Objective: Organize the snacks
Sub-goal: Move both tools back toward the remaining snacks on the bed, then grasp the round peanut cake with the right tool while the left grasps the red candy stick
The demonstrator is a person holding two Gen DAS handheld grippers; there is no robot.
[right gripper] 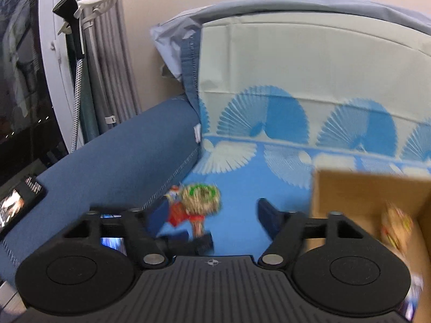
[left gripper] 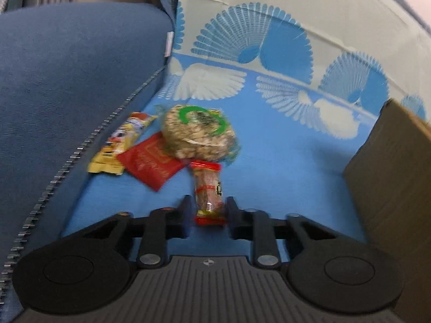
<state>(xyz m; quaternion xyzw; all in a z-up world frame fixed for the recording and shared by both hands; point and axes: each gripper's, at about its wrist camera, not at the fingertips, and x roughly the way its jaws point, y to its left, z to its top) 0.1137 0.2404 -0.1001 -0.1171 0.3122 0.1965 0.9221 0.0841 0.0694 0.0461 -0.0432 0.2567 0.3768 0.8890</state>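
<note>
Several snacks lie on a blue sofa cover: a round rice cake pack with a green ring (left gripper: 199, 134), a red packet (left gripper: 152, 165), a yellow packet (left gripper: 121, 145) and a red-ended sausage stick (left gripper: 208, 193). My left gripper (left gripper: 208, 210) has its jaws close around the near end of the sausage stick. My right gripper (right gripper: 210, 215) is open and empty above the seat, left of a cardboard box (right gripper: 358, 196) that holds a snack (right gripper: 396, 226). The snack pile also shows in the right wrist view (right gripper: 200, 197), with the left gripper's fingers (right gripper: 204, 241) at the stick.
A dark blue sofa armrest (left gripper: 67, 80) with a zipper borders the snacks on the left. The cardboard box (left gripper: 390, 175) stands at the right. The patterned cover (left gripper: 269, 40) runs up the backrest. A curtain and a window (right gripper: 54, 80) lie beyond the armrest.
</note>
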